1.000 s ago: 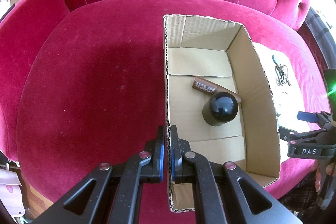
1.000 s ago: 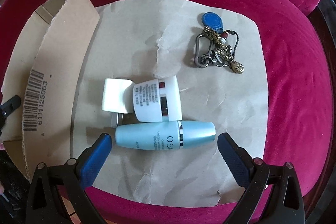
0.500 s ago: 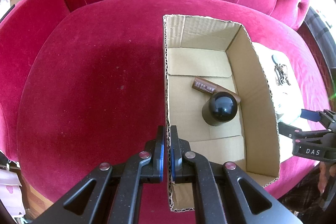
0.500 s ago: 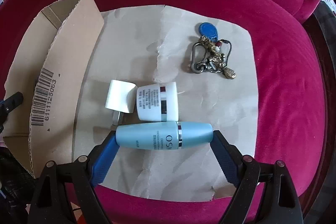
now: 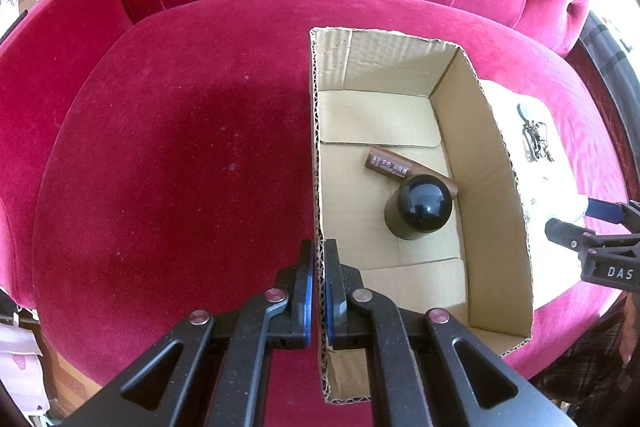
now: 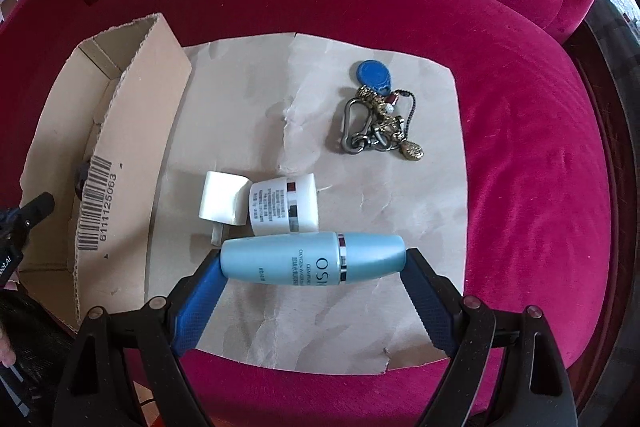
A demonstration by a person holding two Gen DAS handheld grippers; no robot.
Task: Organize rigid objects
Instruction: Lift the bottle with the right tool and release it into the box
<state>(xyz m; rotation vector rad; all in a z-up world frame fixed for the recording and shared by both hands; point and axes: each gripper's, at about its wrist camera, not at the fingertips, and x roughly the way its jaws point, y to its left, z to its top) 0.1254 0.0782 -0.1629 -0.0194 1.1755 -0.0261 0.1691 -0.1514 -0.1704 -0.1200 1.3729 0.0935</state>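
Step in hand, as judged: carry the blue bottle (image 6: pixel 316 259) to the cardboard box (image 5: pixel 496 155). Right hand-held gripper (image 6: pixel 314 273) spans it end to end, pads on both tips, just beside the white jar (image 6: pixel 286 205). Keep it level; end grips slip. It points steeply down. Left hand-held gripper (image 5: pixel 316 291), also steeply down, is clamped tight on the box's near wall.

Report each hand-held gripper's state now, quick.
Left hand-held gripper: shut on the cardboard box wall.
Right hand-held gripper: shut on the light blue bottle, held end to end.
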